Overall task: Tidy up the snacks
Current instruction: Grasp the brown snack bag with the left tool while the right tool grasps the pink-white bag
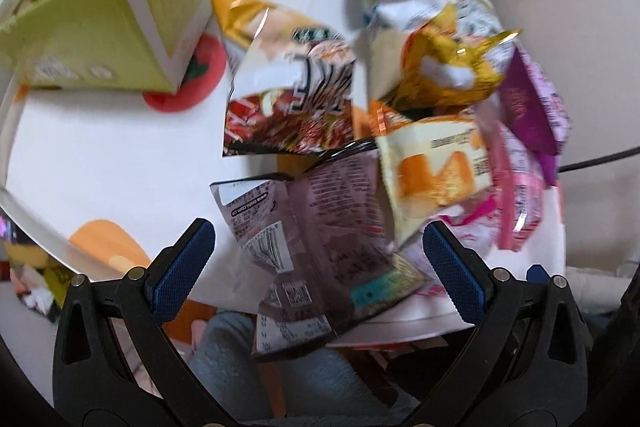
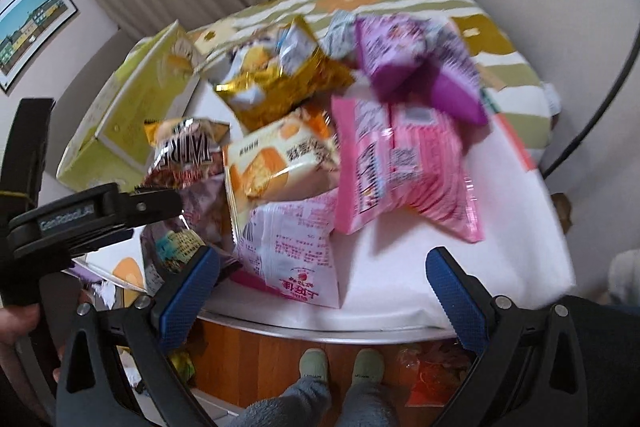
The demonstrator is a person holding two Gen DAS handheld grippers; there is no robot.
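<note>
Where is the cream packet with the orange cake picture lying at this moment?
In the right wrist view the cream cake packet lies mid-pile, between the dark red packet on its left and the pink packet on its right, below the gold bag.

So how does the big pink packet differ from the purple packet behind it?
The pink packet is larger and striped, lying flat nearer the table's front edge; the purple packet is smaller, darker and sits propped up behind it, overlapping its top edge. The pink one shows a barcode panel; the purple one's print is too blurred to read. Both are sealed foil snack bags in the same pile.
</note>
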